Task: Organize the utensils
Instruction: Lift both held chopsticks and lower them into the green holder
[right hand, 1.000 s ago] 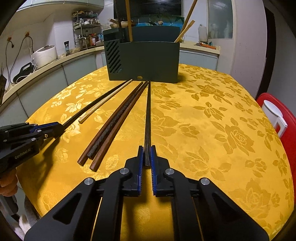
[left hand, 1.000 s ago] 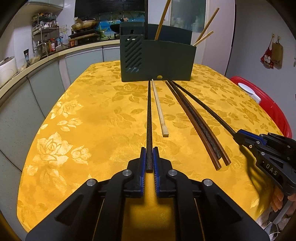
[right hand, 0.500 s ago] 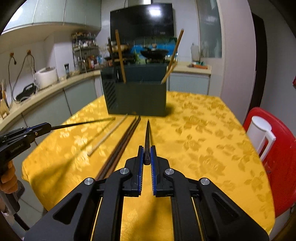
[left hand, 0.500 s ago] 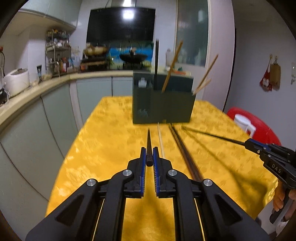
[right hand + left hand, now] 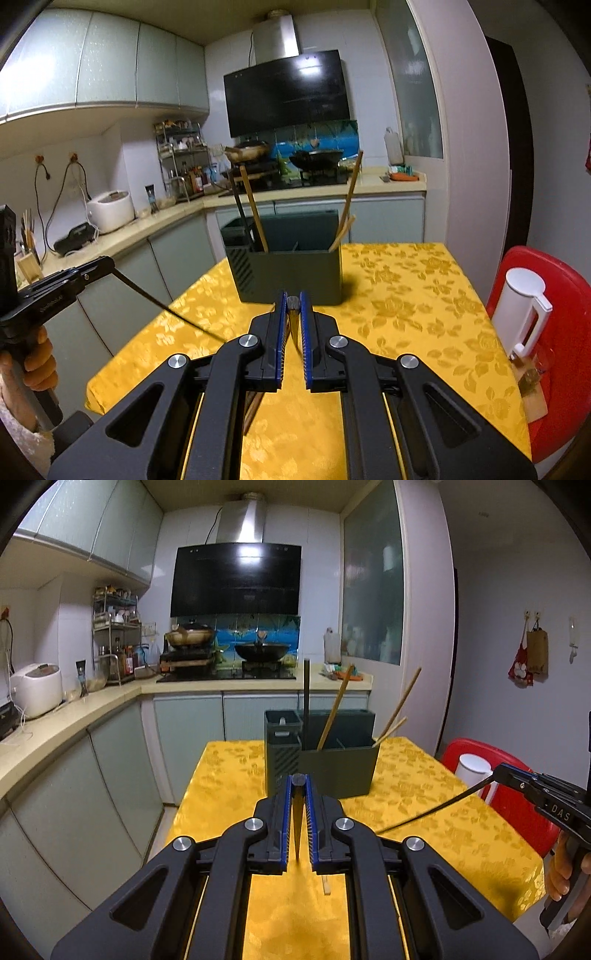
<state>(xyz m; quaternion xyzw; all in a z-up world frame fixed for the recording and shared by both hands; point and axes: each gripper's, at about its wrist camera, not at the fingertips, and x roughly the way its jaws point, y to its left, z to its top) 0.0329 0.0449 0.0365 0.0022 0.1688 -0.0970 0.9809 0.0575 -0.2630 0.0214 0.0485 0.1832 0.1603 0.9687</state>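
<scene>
At the bottom centre of the left wrist view, the left gripper [image 5: 298, 794] is closed on a black chopstick [image 5: 297, 823], gripped at its thick end, with the tip hanging down between the jaws. At the bottom centre of the right wrist view, the right gripper [image 5: 293, 314] is likewise clamped on a second black chopstick [image 5: 294, 321], seen end-on. Both are held clear of the yellow tablecloth [image 5: 424, 812].

Below the right gripper, brown chopsticks [image 5: 253, 410] are left on the cloth; a pale chopstick [image 5: 326, 885] is partly visible below the left gripper.

At frame centre, farther back, the dark green holder [image 5: 340, 771] is loaded with one black stick and three wooden ones.

The task is judged partly complete: two sticks are in transit, and at least three remain on the table.
</scene>
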